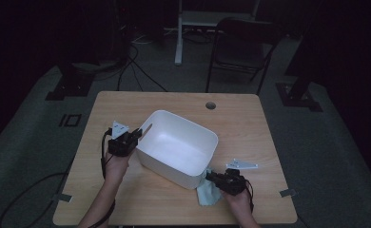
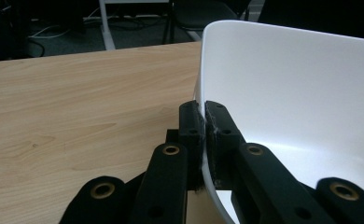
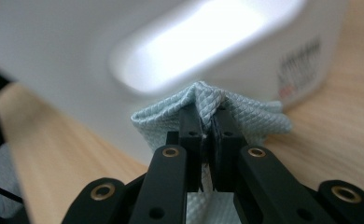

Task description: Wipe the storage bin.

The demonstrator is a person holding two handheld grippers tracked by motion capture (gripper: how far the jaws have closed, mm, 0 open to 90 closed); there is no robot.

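The white tub [image 1: 176,147] sits near the middle of the wooden worktop [image 1: 250,128], turned at an angle to its edges. It looks like thin moulded plastic: light, stiff enough to hold its shape, smooth and probably slippery, with rounded corners and an open, empty inside. Its rim is the natural place to grip, and the left tool [image 1: 135,135] is clenched on exactly that, one jaw outside the wall and one inside, as the left gripper view shows with the tub wall [image 2: 287,88] pinched between the black jaws. A single-point hold on a thin rim could let the tub swing or flex, so it likely serves to steady it rather than lift it.

The pale blue-green cloth [image 1: 208,192] lies at the tub's near right corner, touching its outer wall. It has a woven diamond texture and is soft and limp; it bunches wherever it is squeezed. The right tool [image 1: 213,176] is clenched on a gathered fold of the cloth [image 3: 208,105], which puffs up over the jaw tips against the tub's side. A dark printed label [image 3: 299,70] shows on that wall. Gripped in a bunch like this, the cloth should wipe well.
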